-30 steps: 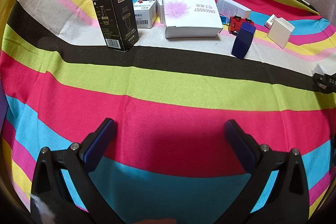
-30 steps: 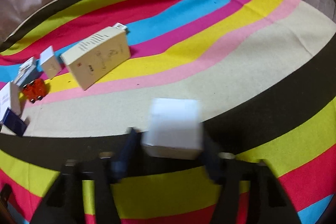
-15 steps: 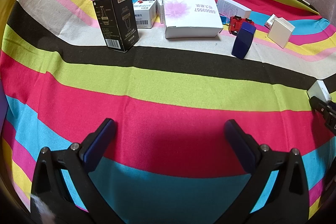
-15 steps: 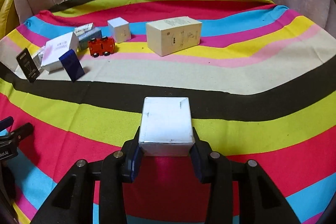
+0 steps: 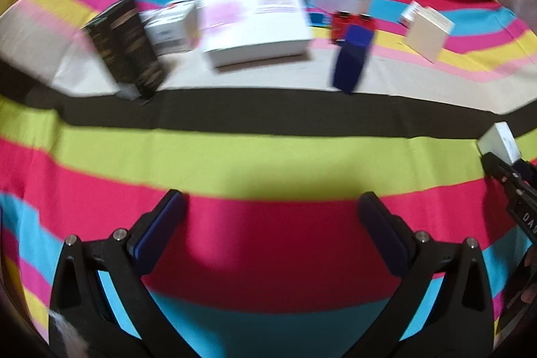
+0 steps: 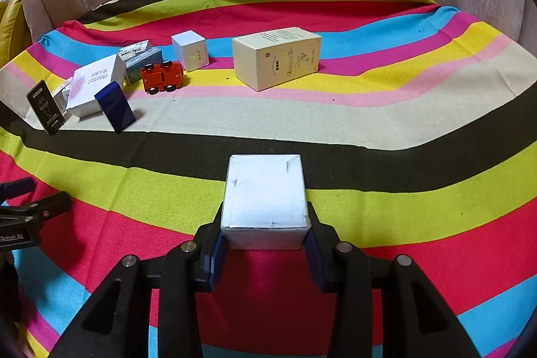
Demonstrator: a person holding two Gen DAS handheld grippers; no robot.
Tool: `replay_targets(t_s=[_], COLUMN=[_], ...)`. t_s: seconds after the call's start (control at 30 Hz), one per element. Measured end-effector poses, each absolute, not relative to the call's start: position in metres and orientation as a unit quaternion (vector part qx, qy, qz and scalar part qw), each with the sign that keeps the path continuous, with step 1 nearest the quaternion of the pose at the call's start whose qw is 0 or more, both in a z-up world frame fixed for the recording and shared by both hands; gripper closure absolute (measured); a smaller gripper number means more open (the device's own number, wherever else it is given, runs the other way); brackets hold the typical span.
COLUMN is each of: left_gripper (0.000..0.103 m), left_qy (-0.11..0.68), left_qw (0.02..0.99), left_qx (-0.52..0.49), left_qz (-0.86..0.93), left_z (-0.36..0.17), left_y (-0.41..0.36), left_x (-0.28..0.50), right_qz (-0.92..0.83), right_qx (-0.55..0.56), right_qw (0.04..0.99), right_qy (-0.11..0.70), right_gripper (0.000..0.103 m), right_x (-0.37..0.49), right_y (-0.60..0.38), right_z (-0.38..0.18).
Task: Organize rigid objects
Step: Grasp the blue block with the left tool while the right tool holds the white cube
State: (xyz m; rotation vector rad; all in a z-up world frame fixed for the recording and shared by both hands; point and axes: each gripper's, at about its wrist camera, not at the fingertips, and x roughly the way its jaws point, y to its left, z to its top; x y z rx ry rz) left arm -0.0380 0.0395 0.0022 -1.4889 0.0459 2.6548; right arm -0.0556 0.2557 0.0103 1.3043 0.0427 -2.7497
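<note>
Rigid objects, mostly cardboard boxes, are lying scattered across the striped cloth (image 6: 369,109), which is covering the whole work surface, and most of them are clustering toward ten o'clock in the right wrist view. The beige carton (image 6: 277,57) is resting on its long side at about twelve o'clock, well apart from the rest; the flat white box (image 6: 92,86) is sitting at ten o'clock with the black box (image 6: 45,107) and the dark blue box (image 6: 115,105) standing upright just beside it. The red toy car (image 6: 162,77) is parked between that group and a small cream cube box (image 6: 190,50), nearer eleven o'clock. The white cube box (image 6: 265,200) is being held at the picture's centre by the right gripper (image 6: 265,252), whose pads are pressing on its two side faces with the jaws only narrowly apart. It is probably light and hollow, stiff enough along its edges but liable to dent if squeezed mid-panel, so gripping low across opposite flat faces looks sensible. The left gripper (image 5: 272,235) is hanging over the red stripe with its jaws spread wide and nothing between them; its view is blurred, though the boxes are readable across the top.
</note>
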Motion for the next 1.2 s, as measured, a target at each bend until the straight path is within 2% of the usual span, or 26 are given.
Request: replay_targets(t_s=[0.23,0.33,0.43,0.5,0.53,0.6,0.63,0.67,1.0,1.2], left_gripper=[0.0,0.006,0.019,0.023,0.028,0.048,0.07,0.074,0.074,0.074], left_qy=[0.033,0.045,0.046,0.05,0.049,0.04,0.032,0.028,0.004,0.019], left_qw=[0.081,0.083,0.064,0.067,0.069,0.081,0.086,0.084,0.06,0.03], left_qx=[-0.475,-0.463,-0.457,-0.455,-0.455,-0.453,-0.453,-0.454,-0.438,-0.422], left_qz=[0.876,0.881,0.886,0.886,0.886,0.887,0.887,0.887,0.897,0.906], left_z=[0.0,0.004,0.008,0.008,0.008,0.008,0.01,0.011,0.013,0.015], left_y=[0.063,0.074,0.084,0.089,0.091,0.093,0.092,0.091,0.054,0.032], left_x=[-0.072,-0.09,-0.101,-0.107,-0.11,-0.114,-0.112,-0.11,-0.048,-0.006], right_qz=[-0.902,-0.902,-0.902,-0.902,-0.902,-0.902,-0.902,-0.902,-0.902,-0.902], right_qx=[0.428,0.428,0.429,0.429,0.429,0.429,0.429,0.429,0.429,0.429], right_qw=[0.05,0.05,0.048,0.048,0.048,0.048,0.048,0.049,0.049,0.049], right_qy=[0.013,0.012,0.012,0.011,0.011,0.011,0.011,0.011,0.01,0.01], right_gripper=[0.061,0.061,0.062,0.061,0.062,0.061,0.061,0.061,0.061,0.061], right_x=[-0.057,-0.058,-0.059,-0.059,-0.059,-0.059,-0.059,-0.059,-0.06,-0.06], right_y=[0.257,0.258,0.258,0.258,0.258,0.258,0.258,0.258,0.258,0.258], right_z=[0.009,0.008,0.008,0.008,0.008,0.008,0.008,0.008,0.008,0.008])
